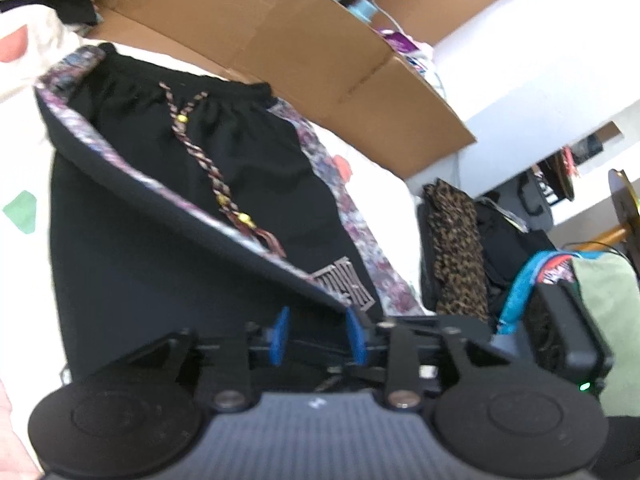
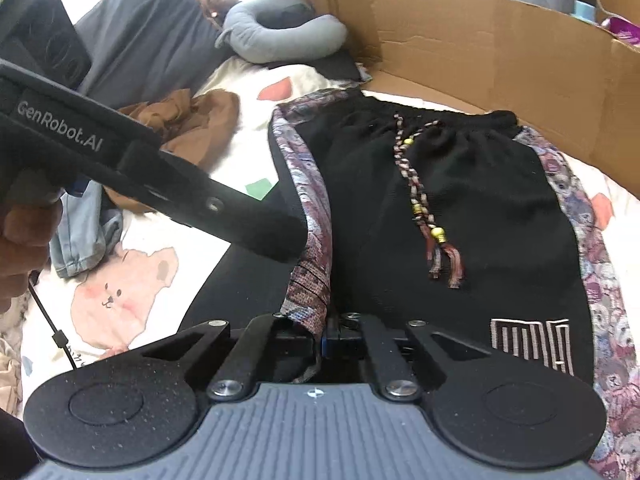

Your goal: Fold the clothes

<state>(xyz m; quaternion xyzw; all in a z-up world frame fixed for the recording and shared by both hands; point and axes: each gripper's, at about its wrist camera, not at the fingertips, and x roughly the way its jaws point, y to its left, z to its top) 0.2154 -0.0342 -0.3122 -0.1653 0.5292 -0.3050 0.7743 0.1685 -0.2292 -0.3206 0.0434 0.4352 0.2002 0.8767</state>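
While the black drawstring trousers [image 2: 460,200] are lying flat on the bed [image 2: 136,292], your right gripper [image 2: 332,336] is pinching their patterned side stripe [image 2: 310,240] to carry a fold; your left gripper [image 1: 320,332] is standing part open, holding nothing.

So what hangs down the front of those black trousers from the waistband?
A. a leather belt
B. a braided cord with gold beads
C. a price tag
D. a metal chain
B: a braided cord with gold beads and tasselled ends hangs from the gathered waistband of the black trousers, in both views.
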